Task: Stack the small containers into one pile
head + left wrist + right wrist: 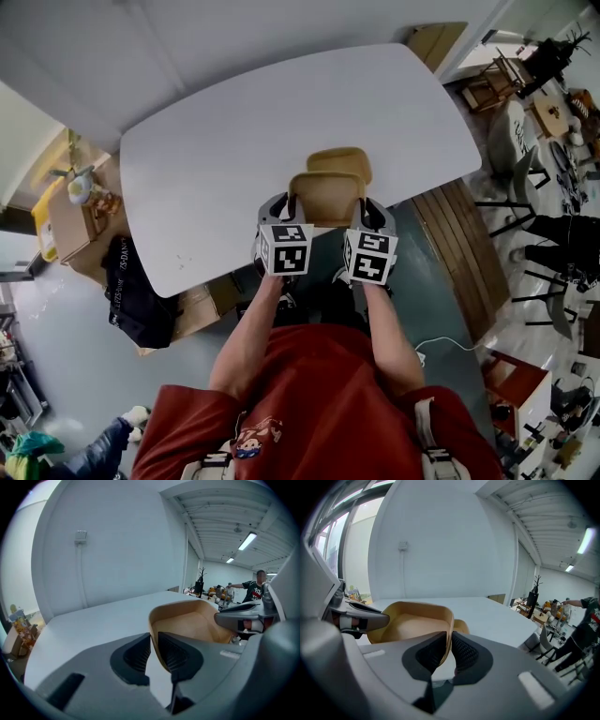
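Note:
Two small tan containers are in view on the white table [216, 141]. Both grippers hold the nearer container [325, 197] by its rim, close to the table's front edge. My left gripper [281, 211] is shut on its left wall, with the pads pinching the thin wall [153, 644]. My right gripper [367, 214] is shut on its right wall [449, 648]. The bowl's inside [192, 620] [408, 623] is empty. The second tan container [339, 161] sits just beyond it, and part of it shows behind the held rim [461, 626]. Whether the held container touches the table, I cannot tell.
Left of the table, on the floor, are a cardboard box [70, 220] and a black bag [136, 291]. Wooden boards [464, 253] and chairs [525, 178] stand to the right. A person [255, 590] stands far off in the room.

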The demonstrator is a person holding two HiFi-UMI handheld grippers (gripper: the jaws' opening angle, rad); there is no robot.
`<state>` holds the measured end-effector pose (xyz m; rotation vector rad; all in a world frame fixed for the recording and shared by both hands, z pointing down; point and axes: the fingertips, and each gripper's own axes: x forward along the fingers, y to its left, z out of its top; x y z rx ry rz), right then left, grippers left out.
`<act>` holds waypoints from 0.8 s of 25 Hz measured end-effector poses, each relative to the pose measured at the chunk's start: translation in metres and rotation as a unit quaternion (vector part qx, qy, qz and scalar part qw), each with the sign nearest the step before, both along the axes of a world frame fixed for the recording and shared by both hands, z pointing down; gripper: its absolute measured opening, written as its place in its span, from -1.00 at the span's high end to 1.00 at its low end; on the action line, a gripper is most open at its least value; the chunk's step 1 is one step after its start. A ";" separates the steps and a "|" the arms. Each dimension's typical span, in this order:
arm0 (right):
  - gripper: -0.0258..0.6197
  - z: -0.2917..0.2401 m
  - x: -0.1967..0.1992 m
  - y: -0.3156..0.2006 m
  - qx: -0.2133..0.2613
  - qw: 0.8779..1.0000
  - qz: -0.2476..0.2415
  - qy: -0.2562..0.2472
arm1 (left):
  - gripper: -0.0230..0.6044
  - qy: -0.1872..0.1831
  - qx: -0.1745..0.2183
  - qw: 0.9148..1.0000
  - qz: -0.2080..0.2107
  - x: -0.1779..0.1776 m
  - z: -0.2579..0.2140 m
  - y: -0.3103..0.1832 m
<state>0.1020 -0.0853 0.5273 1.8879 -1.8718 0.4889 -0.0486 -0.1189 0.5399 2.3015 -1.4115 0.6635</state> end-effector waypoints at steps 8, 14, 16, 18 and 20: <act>0.81 -0.004 0.041 -0.022 0.005 1.000 -0.008 -0.006 | 0.74 -0.005 0.001 1.000 -0.008 0.041 -0.004 -0.016; 0.82 -0.002 0.057 -0.046 0.003 0.999 -0.030 -0.016 | 0.74 -0.013 -0.004 1.000 -0.028 0.054 -0.001 -0.029; 0.82 -0.001 0.062 -0.053 0.002 0.999 -0.037 -0.019 | 0.74 -0.016 -0.006 0.999 -0.037 0.059 0.000 -0.033; 0.83 -0.001 0.066 -0.060 0.002 0.999 -0.046 -0.023 | 0.74 -0.018 -0.008 0.999 -0.047 0.063 0.001 -0.037; 0.83 0.001 0.070 -0.067 0.001 0.998 -0.055 -0.027 | 0.74 -0.021 -0.010 0.998 -0.057 0.067 0.002 -0.041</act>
